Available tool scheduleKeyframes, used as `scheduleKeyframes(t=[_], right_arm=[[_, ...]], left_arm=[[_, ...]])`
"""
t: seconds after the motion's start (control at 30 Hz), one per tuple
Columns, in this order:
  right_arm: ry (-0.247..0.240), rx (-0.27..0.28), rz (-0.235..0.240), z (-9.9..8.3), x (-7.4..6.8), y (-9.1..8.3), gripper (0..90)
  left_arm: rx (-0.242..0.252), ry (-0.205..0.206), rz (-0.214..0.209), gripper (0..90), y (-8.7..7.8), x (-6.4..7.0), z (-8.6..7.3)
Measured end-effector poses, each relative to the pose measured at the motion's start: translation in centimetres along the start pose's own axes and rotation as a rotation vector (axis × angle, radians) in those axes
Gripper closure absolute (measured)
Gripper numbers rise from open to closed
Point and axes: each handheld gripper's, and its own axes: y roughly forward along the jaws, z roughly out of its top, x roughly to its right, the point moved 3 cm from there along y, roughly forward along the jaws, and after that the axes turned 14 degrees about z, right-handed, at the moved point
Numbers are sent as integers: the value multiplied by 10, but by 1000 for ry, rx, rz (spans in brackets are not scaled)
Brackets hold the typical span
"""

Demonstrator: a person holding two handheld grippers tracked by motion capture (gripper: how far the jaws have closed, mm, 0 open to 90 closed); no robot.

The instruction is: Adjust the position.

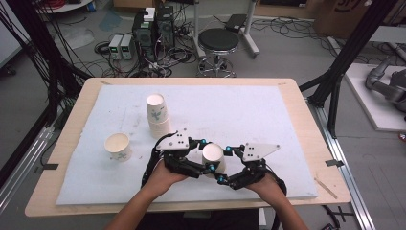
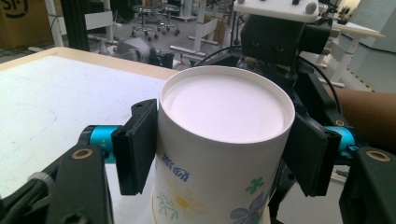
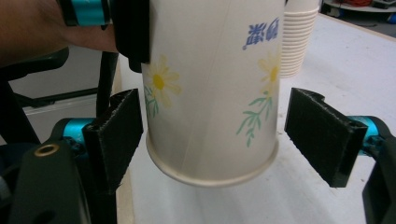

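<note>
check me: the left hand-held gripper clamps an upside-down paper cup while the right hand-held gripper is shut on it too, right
Not quite. The right hand-held gripper is open: the right gripper view shows gaps between its jaws and the paper cup. The left hand-held gripper does clamp the upside-down cup.

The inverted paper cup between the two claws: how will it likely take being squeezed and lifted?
The paper cup looks thin-walled, so it probably dents if squeezed hard. It seems light, since the left claw holds it off the foam pad by its upper wall alone. The right claw stands open around its rolled rim, likely the stiffest part.
</note>
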Motion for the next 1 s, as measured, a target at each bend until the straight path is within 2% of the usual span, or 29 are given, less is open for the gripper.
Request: scheduleKeyframes(t=[0.3, 0.4, 0.7, 0.73, 0.83, 1.0], right_arm=[[7, 8, 30, 0, 1, 5, 207], [-8, 11, 45, 0, 1, 5, 252], [-12, -15, 60, 0, 0, 5, 289], [-15, -21, 61, 0, 0, 5, 295], [-19, -36, 66, 1, 0, 5, 297], [-24, -60, 59, 2, 0, 4, 299]], left_arm=[[1, -3, -22, 323, 1, 2, -1], [0, -4, -29, 324, 2, 3, -1], [-17, 0, -47, 323, 0, 3, -2], [-20, 2, -50, 308, 0, 3, -2], [-40, 16, -17, 177, -1, 3, -1], [-46, 25, -16, 174, -8, 0, 4]])
